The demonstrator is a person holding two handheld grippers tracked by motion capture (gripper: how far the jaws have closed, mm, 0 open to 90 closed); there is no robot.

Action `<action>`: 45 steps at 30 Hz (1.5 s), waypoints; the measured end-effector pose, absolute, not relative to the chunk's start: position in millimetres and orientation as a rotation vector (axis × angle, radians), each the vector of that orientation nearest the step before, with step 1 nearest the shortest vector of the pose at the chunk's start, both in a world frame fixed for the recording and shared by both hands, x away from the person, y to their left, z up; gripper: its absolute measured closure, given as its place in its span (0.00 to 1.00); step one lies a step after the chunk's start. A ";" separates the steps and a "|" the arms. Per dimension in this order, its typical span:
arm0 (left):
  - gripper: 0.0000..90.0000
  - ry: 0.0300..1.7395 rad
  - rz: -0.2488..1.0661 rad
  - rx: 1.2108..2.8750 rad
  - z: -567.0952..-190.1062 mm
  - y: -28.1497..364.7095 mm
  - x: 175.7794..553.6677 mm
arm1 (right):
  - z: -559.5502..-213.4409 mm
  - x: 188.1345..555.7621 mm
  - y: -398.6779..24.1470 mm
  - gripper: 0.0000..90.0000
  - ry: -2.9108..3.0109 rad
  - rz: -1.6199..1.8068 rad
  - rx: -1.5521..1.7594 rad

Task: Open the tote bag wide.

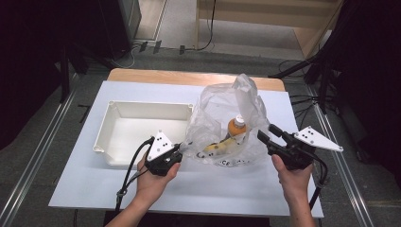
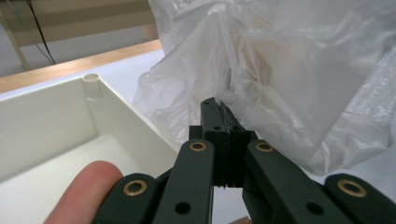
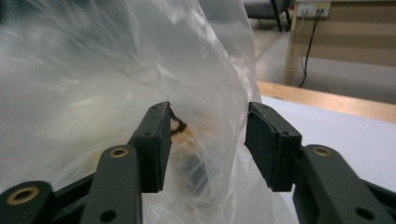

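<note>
Bag [image 1: 222, 120] sits mid-table, beside tray [image 1: 142, 127], bottle [image 1: 238, 125] and banana [image 1: 220, 146] inside. Left gripper [image 1: 178, 152] clamped on bag's left edge; right gripper [image 1: 265, 135] jaws apart, film between. We keep left pinch firm, close right only on film, clear of bottle.
</note>
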State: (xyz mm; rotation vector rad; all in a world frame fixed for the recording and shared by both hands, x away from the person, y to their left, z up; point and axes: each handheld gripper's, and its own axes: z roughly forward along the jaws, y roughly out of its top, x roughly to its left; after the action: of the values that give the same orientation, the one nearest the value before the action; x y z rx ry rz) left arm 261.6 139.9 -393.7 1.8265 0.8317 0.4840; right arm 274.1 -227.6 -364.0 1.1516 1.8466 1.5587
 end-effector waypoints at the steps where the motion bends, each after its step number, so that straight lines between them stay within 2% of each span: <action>1: 1.00 0.835 0.481 1.824 -394.7 139.7 261.6 | -359.5 271.7 -227.2 0.52 1.832 1.580 1.149; 8: 1.00 0.833 0.473 1.829 -395.6 138.8 259.6 | -326.3 255.2 -208.9 0.43 1.848 1.670 0.998; 12: 1.00 0.831 0.464 1.827 -397.3 138.3 257.7 | -317.7 252.5 -194.3 0.36 1.834 1.656 0.978; 14: 1.00 0.824 0.463 1.829 -398.5 137.5 256.4 | -320.7 256.6 -186.1 0.35 1.841 1.594 1.000; 15: 1.00 0.821 0.459 1.830 -398.9 137.2 255.8 | -324.1 259.7 -182.7 0.37 1.849 1.566 1.019; 17: 1.00 0.817 0.455 1.826 -399.2 137.3 254.6 | -332.5 265.3 -177.8 0.46 1.860 1.520 1.052; 18: 1.00 0.814 0.456 1.820 -399.0 137.7 253.9 | -336.5 268.0 -175.8 0.52 1.862 1.490 1.076; 19: 1.00 0.807 0.458 1.810 -398.5 138.7 252.7 | -340.4 270.4 -174.2 0.63 1.864 1.452 1.099; 21: 0.87 0.796 0.454 1.778 -397.6 140.9 250.5 | -347.6 274.7 -173.8 0.79 1.874 1.409 1.116; 23: 0.63 0.791 0.441 1.745 -396.1 142.7 248.9 | -356.6 280.6 -178.1 0.97 1.904 1.420 1.158; 24: 0.56 0.777 0.437 1.735 -395.1 143.0 248.0 | -359.0 282.4 -178.8 1.00 1.908 1.403 1.173; 25: 0.56 0.759 0.435 1.727 -393.9 142.7 246.6 | -359.0 282.4 -178.8 1.00 1.908 1.403 1.173; 27: 0.48 0.713 0.428 1.709 -391.4 141.8 242.7 | -363.3 284.6 -180.0 1.00 1.912 1.379 1.183; 28: 0.43 0.698 0.442 1.707 -389.9 141.4 240.4 | -365.4 285.3 -180.6 1.00 1.912 1.376 1.187; 30: 0.26 0.691 0.460 1.681 -386.5 139.6 235.3 | -370.1 286.5 -181.1 1.00 1.906 1.360 1.201; 31: 0.22 0.680 0.457 1.666 -384.8 139.3 233.0 | -373.1 287.1 -180.8 1.00 1.898 1.355 1.220; 34: 0.16 0.641 0.437 1.630 -380.1 138.2 228.0 | -382.0 289.3 -179.5 1.00 1.896 1.329 1.248; 41: 0.16 0.679 0.408 1.642 -376.8 133.5 230.1 | -390.7 289.1 -174.2 1.00 1.909 1.314 1.246; 45: 0.21 0.723 0.387 1.664 -376.8 130.4 235.4 | -393.6 288.0 -168.4 1.00 1.933 1.308 1.221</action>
State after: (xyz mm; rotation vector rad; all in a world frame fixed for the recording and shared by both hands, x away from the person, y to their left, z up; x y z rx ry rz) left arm 235.4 130.4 -376.8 1.6641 0.7225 0.3873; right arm 288.0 -168.4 -393.6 1.2208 1.9327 1.3081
